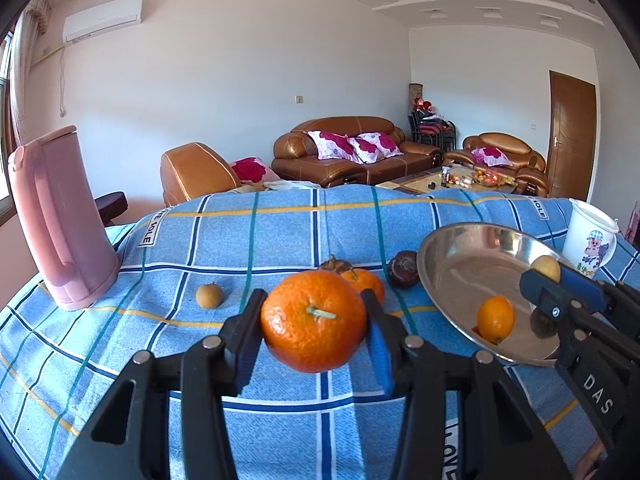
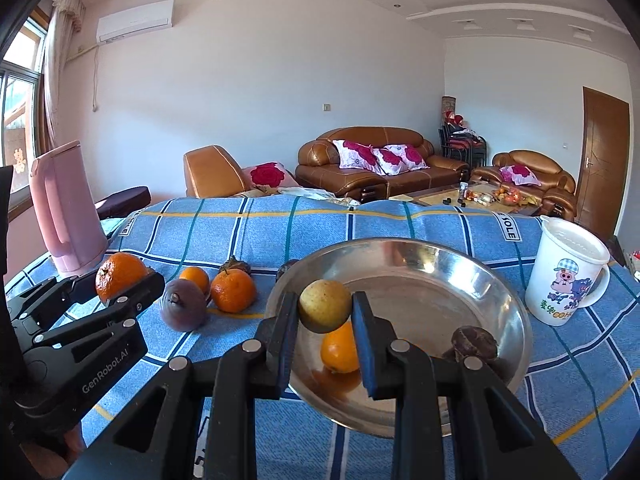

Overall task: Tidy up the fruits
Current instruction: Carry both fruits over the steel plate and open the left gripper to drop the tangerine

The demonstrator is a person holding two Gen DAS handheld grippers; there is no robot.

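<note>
Left gripper (image 1: 314, 320) is clamped on a big mandarin (image 1: 314, 320), held up off the blue checked cloth (image 1: 256, 240) on the worktop. Right gripper (image 2: 325, 312) is closed tight on a small yellowish fruit (image 2: 325, 306), right over the steel bowl (image 2: 500, 292), which has a little orange (image 2: 339, 350) and a dark wrinkly fruit (image 2: 474, 342) in it. Another mandarin (image 2: 233, 290) and a purple fruit (image 2: 183, 306) sit on the cloth just left of the bowl.

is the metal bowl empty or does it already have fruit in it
Not empty. The metal bowl holds a small orange fruit and a dark brown fruit on its floor.
</note>
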